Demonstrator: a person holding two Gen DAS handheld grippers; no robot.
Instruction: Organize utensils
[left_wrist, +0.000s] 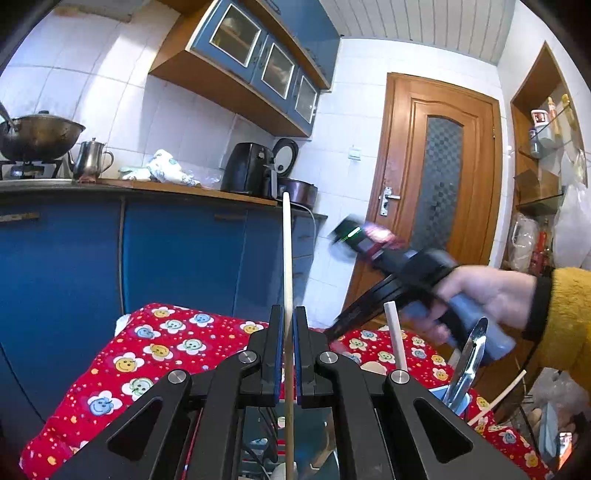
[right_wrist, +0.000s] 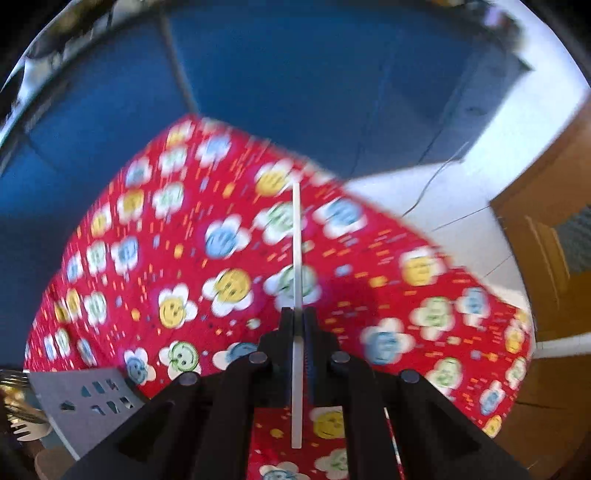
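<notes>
Judging from how things lie, the sorting is underway but unfinished. A blue holder at the table's right edge already has a metal spoon standing in it, along with what looks like a white handle and a pale stick leaning out. Two long utensils are off the table, one in each claw, and have yet to be placed.

The left gripper has its jaws drawn together on a wooden chopstick, which stands nearly upright and runs through the pads, sticking out above and below them. It hangs over the near edge of the red flowered tablecloth.

The right gripper is clamped on a white chopstick, its pads pressed against the thin shaft, which points forward over the cloth (this view is badly smeared, so I cannot say whether the far tip touches the fabric). A grey slotted spatula and a fork lie at the lower left of that view, probably part of what is left to sort.
</notes>
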